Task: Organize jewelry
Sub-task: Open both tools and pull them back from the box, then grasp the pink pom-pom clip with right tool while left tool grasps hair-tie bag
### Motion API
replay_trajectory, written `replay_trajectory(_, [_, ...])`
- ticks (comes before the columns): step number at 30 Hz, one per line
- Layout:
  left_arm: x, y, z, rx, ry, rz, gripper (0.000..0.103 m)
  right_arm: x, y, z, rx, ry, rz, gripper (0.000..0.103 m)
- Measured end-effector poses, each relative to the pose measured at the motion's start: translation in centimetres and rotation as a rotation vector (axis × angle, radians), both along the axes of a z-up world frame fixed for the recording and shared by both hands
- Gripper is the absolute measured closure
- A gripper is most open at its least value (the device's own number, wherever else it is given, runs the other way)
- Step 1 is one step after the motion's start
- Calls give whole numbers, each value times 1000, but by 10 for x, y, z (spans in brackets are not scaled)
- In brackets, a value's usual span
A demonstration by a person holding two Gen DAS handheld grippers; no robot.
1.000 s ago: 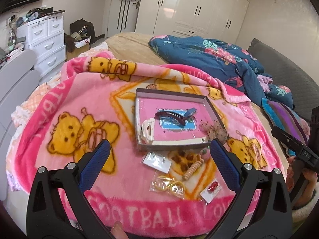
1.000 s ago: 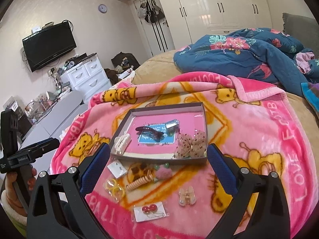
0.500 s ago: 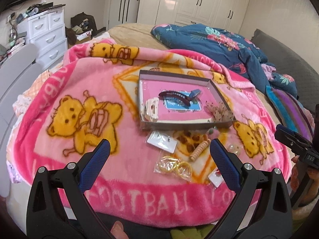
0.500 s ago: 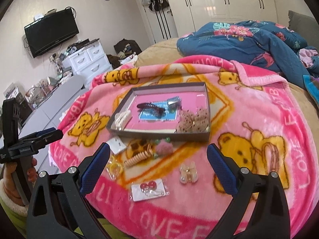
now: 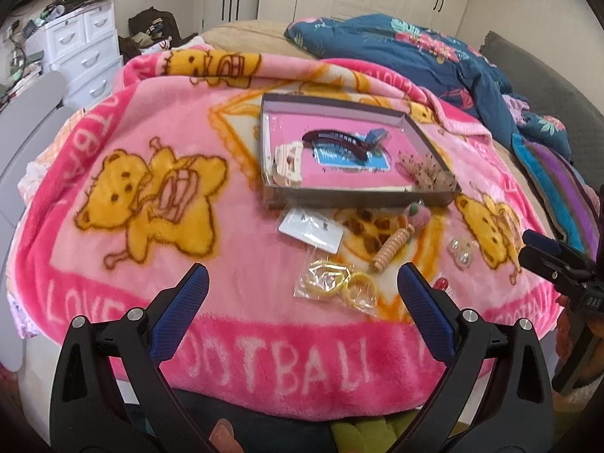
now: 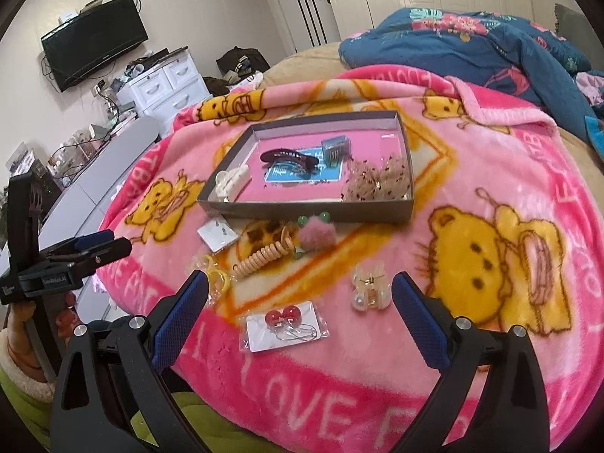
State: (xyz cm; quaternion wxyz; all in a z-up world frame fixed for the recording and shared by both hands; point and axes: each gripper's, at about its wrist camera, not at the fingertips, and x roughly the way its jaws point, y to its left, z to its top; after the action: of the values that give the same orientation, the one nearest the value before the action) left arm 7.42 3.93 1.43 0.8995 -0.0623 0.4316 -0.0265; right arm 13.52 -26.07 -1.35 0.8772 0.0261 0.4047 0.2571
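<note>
Nearest, both grippers hang above the front edge of the pink blanket [image 6: 490,173], fingers spread wide and holding nothing: the right gripper [image 6: 300,298] over the loose pieces, the left gripper [image 5: 302,290] off to their left side. The likely step is picking up a loose piece for the box, and the earring card [image 6: 285,326] lies closest, between the right fingers; since it is flat and in a slick sleeve, it seems best to come down over its short width and pinch an edge, not the red beads. Its long axis runs left to right, slightly tilted. Just beyond sit the pearl claw clip [image 6: 368,288], the yellow rings [image 5: 341,287] in their bag, and the coiled hair tie [image 6: 260,258], slanting up to the right. Farther on, the grey box [image 6: 302,217] lies with its long sides across the view, and the dark clip [image 6: 288,158] inside lies the same way.
</note>
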Motion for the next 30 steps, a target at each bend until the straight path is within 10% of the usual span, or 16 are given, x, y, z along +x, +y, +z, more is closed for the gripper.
replay_trajectory(30, [26,-41,-65,51,128,-108,10,51,30,-34,-81,61,22,14])
